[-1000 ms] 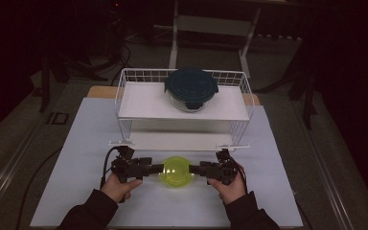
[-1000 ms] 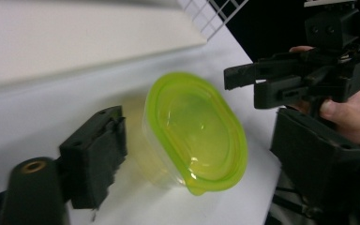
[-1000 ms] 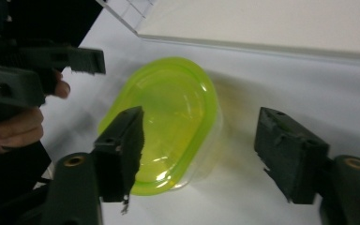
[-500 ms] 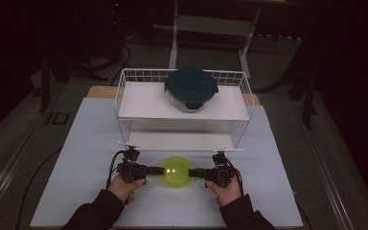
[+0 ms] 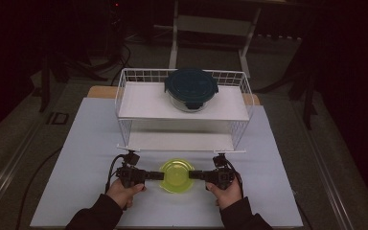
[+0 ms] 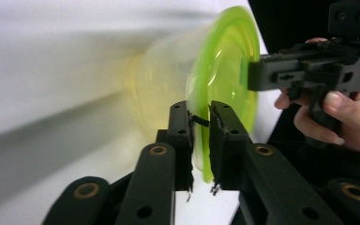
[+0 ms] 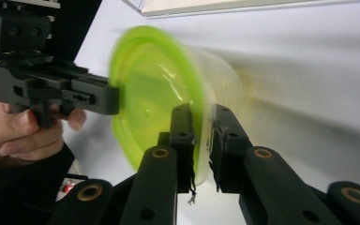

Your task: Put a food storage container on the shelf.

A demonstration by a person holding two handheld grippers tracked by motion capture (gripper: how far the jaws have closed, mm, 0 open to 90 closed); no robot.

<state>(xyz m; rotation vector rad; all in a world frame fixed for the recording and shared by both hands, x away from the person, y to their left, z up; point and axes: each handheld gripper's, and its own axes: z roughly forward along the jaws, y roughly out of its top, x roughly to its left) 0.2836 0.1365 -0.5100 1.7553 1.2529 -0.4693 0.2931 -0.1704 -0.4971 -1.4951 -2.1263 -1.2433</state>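
Observation:
A clear round container with a lime-green lid (image 5: pixel 177 176) sits on the white table near its front edge. My left gripper (image 5: pixel 160 176) reaches in from the left and my right gripper (image 5: pixel 192 175) from the right. Both pairs of jaws have just been closing, with the lid's rim between them. In the left gripper view my left gripper (image 6: pixel 200 111) pinches the green rim (image 6: pixel 222 61), and the right gripper (image 6: pixel 262 76) holds the far edge. In the right gripper view my right gripper (image 7: pixel 201 113) is shut on the rim (image 7: pixel 150 79), with the left gripper (image 7: pixel 104 99) opposite.
A white wire rack (image 5: pixel 124 103) stands behind the container. On its top shelf rests a glass container with a dark teal lid (image 5: pixel 190 88). The rack's lower shelf (image 5: pixel 179 140) opens toward me. The white table (image 5: pixel 91 143) drops off to a dark floor all round.
Both grippers' jaws stood wider beside the green-lidded container and have since closed onto its rim. The hands have stayed about where they were.

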